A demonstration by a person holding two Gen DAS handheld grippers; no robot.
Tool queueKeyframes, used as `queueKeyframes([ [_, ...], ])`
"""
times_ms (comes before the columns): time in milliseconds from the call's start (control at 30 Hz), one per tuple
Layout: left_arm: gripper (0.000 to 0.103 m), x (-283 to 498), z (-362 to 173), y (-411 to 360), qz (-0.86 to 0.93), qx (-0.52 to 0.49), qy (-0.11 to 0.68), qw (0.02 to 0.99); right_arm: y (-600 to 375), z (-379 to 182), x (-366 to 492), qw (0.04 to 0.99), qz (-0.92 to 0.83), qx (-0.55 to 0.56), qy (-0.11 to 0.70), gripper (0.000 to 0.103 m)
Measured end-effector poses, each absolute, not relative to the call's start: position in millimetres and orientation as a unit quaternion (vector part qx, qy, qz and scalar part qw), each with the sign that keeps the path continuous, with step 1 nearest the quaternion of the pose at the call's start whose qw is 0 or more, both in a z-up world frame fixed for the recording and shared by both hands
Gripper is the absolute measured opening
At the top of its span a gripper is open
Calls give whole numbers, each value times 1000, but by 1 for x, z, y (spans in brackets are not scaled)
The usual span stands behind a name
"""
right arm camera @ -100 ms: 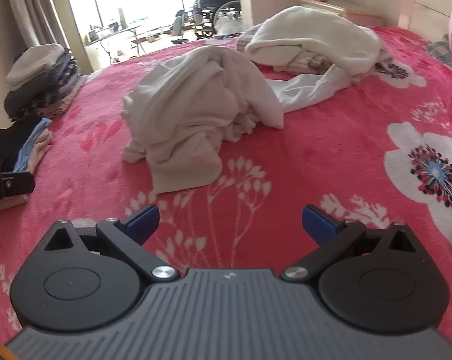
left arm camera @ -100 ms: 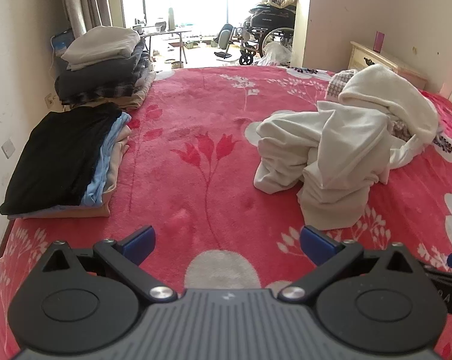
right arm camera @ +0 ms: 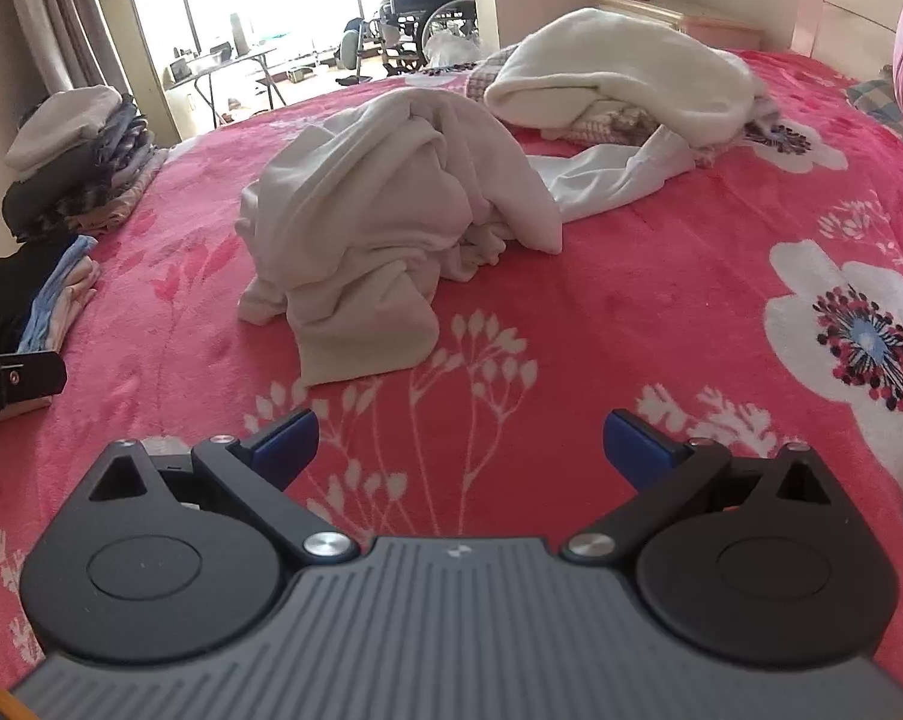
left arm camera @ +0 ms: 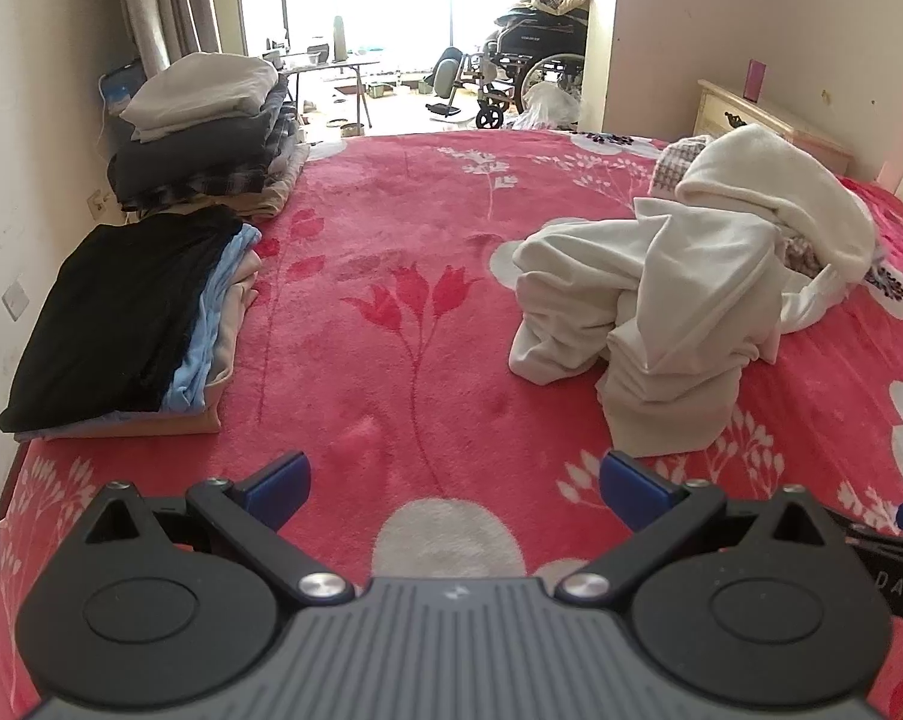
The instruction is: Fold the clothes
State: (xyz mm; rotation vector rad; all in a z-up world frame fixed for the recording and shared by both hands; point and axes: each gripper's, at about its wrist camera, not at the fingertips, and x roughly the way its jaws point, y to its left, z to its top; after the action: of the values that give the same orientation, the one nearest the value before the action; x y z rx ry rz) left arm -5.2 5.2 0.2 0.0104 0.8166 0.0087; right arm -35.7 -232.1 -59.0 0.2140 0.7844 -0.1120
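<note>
Claws first: the left claw hangs released over the near edge of the bed, its blue fingers spread wide with nothing between them, and the right claw is spread and empty in the same way over the red floral blanket.

Just beyond the right claw, ahead and slightly to its left, lies the crumpled cream garment, heaped and unfolded, its lowest flap spilling toward the person. From the left claw the same heap sits ahead and well to the right, so the right hand looks the nearer of the two. No clear long axis shows in the bundle; a pale strip of cloth trails from the heap's far right side toward a second white garment mounded behind it on checked fabric.

Across the bed from the heap, on its left, a flat folded stack topped in black rests against the wall, with a taller folded pile behind it.

Farther back than the heap, past the foot of the bed, a doorway opens on a bright room with a wheelchair.

Folded stacks on one side and loose clothes on the other suggest sorting partway along, with the cream heap the likely piece in reach.
</note>
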Motion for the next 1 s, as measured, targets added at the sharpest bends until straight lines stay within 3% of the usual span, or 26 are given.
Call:
queueKeyframes([
  [400, 102, -9, -21, 25, -28, -30, 455, 890, -217, -51, -44, 928, -54, 74, 360, 102],
  [767, 103, -24, -18, 29, 3, -36, 406, 913, -211, -51, -43, 918, -57, 81, 385, 102],
  [1000, 103, -23, -24, 26, 9, -22, 419, 908, -208, -48, -41, 916, -65, 63, 391, 102],
])
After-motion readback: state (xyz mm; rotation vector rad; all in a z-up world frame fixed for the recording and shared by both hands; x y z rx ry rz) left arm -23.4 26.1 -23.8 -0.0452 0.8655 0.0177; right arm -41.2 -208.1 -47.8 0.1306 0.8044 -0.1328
